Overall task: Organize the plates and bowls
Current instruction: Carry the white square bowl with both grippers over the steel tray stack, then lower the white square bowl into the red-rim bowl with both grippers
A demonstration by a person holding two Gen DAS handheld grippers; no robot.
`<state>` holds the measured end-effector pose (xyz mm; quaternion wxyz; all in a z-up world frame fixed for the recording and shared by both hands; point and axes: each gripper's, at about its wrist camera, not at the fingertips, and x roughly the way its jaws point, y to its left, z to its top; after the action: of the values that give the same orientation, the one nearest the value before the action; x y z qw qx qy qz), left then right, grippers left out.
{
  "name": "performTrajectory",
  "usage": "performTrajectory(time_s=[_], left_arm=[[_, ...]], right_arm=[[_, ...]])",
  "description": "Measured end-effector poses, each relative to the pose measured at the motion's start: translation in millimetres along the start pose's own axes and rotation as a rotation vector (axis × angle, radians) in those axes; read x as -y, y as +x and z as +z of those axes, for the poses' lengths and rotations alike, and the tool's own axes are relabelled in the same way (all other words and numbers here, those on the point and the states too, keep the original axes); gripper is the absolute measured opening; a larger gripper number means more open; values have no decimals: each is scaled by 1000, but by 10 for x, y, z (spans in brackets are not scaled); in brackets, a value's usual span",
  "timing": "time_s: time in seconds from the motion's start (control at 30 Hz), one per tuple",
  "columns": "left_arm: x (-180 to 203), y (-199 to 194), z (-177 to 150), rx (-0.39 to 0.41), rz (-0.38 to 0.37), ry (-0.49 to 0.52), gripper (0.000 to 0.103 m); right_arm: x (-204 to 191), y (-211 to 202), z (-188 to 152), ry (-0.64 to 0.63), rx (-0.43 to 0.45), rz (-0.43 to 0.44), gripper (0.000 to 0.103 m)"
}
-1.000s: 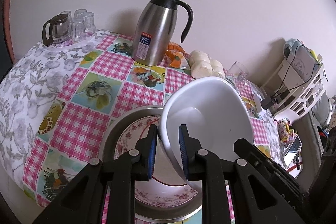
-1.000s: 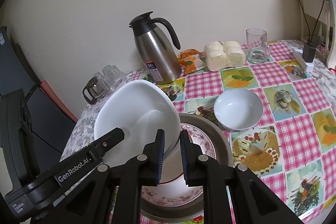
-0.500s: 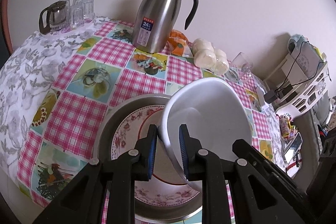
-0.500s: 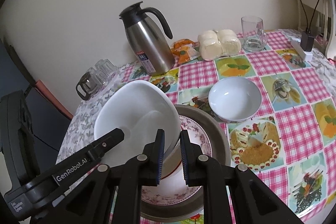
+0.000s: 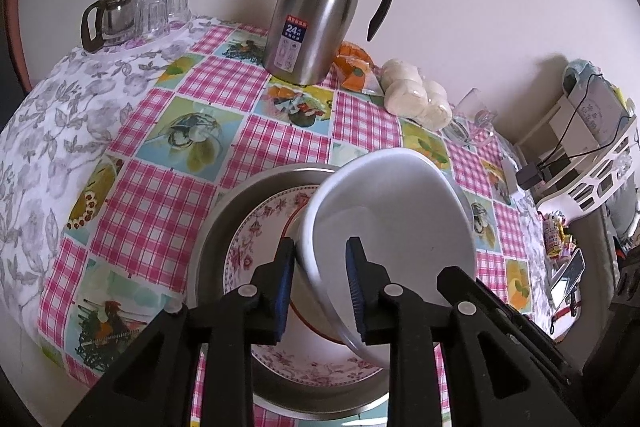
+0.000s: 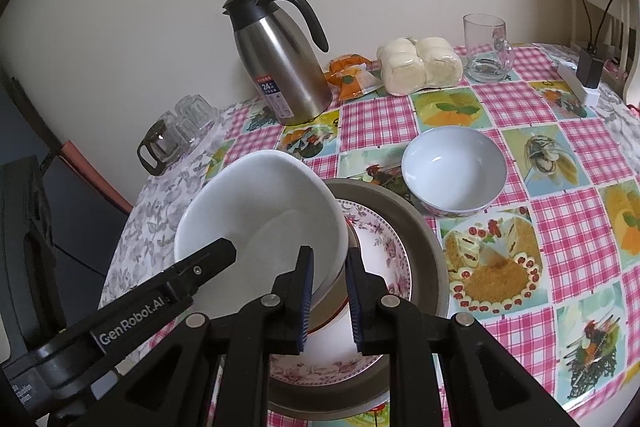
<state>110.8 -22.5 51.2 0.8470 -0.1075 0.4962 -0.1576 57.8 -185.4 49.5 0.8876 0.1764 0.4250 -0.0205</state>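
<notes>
1. My left gripper (image 5: 318, 285) straddles the near rim of the large white bowl (image 5: 394, 223); its jaws are opening, and a gap shows between the blue pads (image 5: 354, 283) and the bowl wall, so I read them as apart.
2. My right gripper (image 6: 328, 297) straddles the opposite rim of the same large white bowl (image 6: 260, 211). Its jaws are opening too, with the rim between them and the pads no longer pressing on it.
3. The white bowl sits tilted on the floral plate (image 5: 256, 227), its mouth tipped toward the left camera. Whether its base lies flat on the plate I cannot tell.
4. The floral plate (image 6: 384, 247) lies inside a grey metal tray (image 6: 428, 239), on the checked tablecloth (image 6: 568, 223).
5. A smaller white bowl (image 6: 454, 169) stands upright on the cloth just beyond the tray's far right edge, apart from the stack.
6. Further back, near the wall, stand a steel thermos jug (image 6: 280, 63), a packet of pale buns (image 6: 418, 65) and a glass mug (image 6: 486, 49).
7. A glass teapot (image 5: 110, 19) with upturned glasses sits at the far left corner.
</notes>
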Motion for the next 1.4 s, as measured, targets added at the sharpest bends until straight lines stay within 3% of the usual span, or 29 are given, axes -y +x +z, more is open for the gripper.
performTrajectory(time_s=[0.7, 1.4], left_arm=[[-43, 130, -17, -56, 11, -27, 35], [-39, 107, -3, -49, -7, -32, 40]], right_arm=[[-6, 149, -26, 9, -38, -25, 20], [21, 218, -45, 14, -56, -31, 23]])
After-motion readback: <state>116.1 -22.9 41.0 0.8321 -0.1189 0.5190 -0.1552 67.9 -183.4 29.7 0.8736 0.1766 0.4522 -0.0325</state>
